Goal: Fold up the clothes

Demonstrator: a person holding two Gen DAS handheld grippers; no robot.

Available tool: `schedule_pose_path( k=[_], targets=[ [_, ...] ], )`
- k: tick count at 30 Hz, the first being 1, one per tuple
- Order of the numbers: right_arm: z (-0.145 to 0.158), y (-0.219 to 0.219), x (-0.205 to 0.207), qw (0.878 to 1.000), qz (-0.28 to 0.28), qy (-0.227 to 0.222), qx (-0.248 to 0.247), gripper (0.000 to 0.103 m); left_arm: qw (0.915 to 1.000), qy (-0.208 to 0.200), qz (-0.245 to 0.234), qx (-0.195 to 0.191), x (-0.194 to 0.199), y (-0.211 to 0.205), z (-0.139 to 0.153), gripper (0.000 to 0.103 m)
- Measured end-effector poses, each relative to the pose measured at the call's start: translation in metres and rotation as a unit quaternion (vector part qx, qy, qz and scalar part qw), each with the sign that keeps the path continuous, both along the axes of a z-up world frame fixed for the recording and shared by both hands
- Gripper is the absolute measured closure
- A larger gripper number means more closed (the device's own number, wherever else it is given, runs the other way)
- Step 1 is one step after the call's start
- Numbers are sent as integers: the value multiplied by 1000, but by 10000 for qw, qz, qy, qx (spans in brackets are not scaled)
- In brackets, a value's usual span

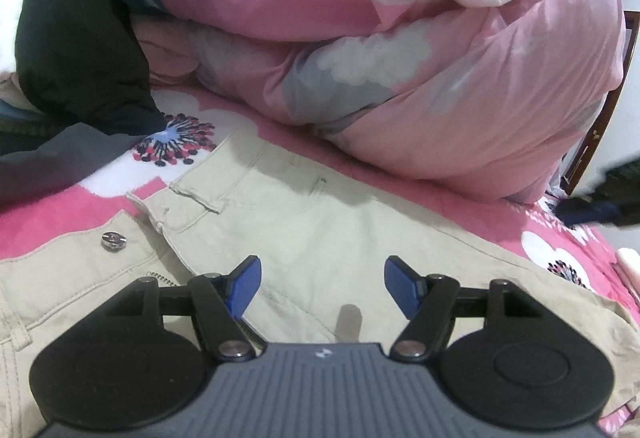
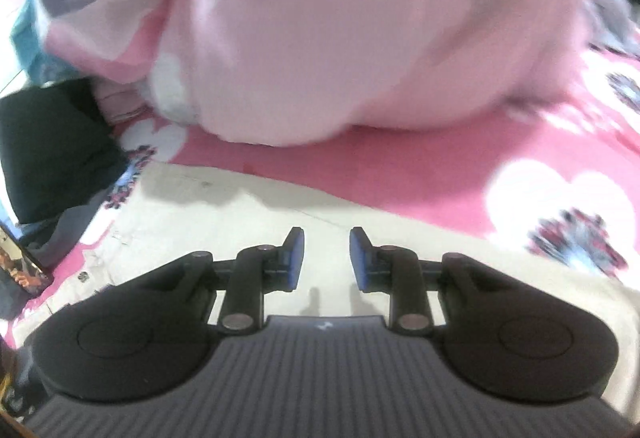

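Observation:
Beige trousers [image 1: 328, 222] lie flat on a pink flowered bedsheet [image 1: 52, 206], waistband to the left with a metal button [image 1: 113, 239] and an unzipped fly. My left gripper [image 1: 322, 278] hovers just above the trouser fabric near the waist, open wide, nothing between its blue pads [image 1: 248, 284]. In the right wrist view the same trousers [image 2: 224, 222] stretch under my right gripper [image 2: 326, 258], which is open with a narrower gap and holds nothing. That view is blurred by motion.
A bulky pink quilt [image 1: 420, 50] with grey and white patches is piled behind the trousers. A black garment [image 1: 76, 50] and a grey one [image 1: 60, 162] lie at the left. Bare pink sheet [image 2: 460, 174] spreads to the right. A dark object [image 1: 600, 206] sits at the far right.

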State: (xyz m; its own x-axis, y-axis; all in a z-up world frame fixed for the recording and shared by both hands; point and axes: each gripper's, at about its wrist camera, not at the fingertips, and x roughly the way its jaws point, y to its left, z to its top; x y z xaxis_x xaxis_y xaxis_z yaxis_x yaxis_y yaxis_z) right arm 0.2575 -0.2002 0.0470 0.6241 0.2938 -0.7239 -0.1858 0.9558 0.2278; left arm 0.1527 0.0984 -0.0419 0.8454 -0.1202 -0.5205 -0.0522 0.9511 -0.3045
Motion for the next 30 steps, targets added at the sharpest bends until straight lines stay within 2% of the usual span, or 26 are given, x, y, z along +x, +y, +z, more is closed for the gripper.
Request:
schedule_pose_path(
  k=[5, 14, 19, 23, 30],
  targets=[
    [-4, -59, -30, 9975, -640, 99, 271, 79, 9999, 70, -89, 1, 0, -4, 2, 34],
    [-13, -136, -67, 9896, -1273, 130, 656, 79, 9992, 275, -263, 124, -4, -23, 26, 34],
    [-33, -159, -72, 9872, -1320, 275, 856, 79, 9961, 417, -655, 417, -3, -56, 42, 32],
    [-54, -169, -77, 9863, -1316, 403, 908, 79, 9930, 574, -885, 540, 10, -92, 45, 32],
    [-70, -178, -123, 9907, -1179, 395, 560, 79, 9878, 822, -1148, 658, 32, -146, 18, 32]
  ],
)
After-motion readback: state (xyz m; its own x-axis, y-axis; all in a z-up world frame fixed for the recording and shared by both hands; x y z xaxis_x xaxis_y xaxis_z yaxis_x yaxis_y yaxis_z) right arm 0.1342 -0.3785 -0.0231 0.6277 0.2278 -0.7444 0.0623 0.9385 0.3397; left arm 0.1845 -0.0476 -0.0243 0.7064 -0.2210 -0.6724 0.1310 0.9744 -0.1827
